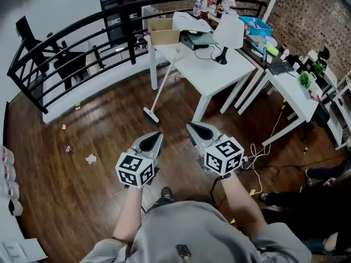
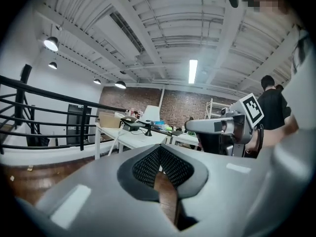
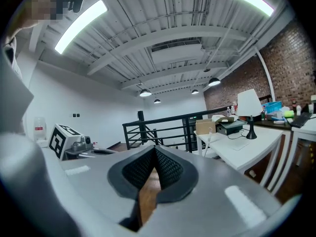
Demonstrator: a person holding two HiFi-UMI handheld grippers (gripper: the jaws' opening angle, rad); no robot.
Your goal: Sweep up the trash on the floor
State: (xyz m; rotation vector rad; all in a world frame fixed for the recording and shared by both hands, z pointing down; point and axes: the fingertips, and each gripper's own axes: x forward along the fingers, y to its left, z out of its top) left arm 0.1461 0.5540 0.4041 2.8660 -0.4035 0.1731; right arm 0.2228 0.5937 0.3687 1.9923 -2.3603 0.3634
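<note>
Both the left claw (image 1: 158, 136) and right claw (image 1: 191, 127) are closed, empty.

Dark brown wood floor (image 1: 109, 125); white desk (image 1: 219, 75); black railing (image 1: 66, 45); red brick wall (image 1: 307, 10); white broom (image 1: 161, 86); tan box (image 1: 163, 33); white trash scrap (image 1: 91, 159); white lamp (image 1: 228, 33).

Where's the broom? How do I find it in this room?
Find the white table with the lamp, near the black railing. The broom leans against the table's corner, below the cardboard box, with its head on the wooden floor. It is the only long, thin, pale stick standing slanted there.
</note>
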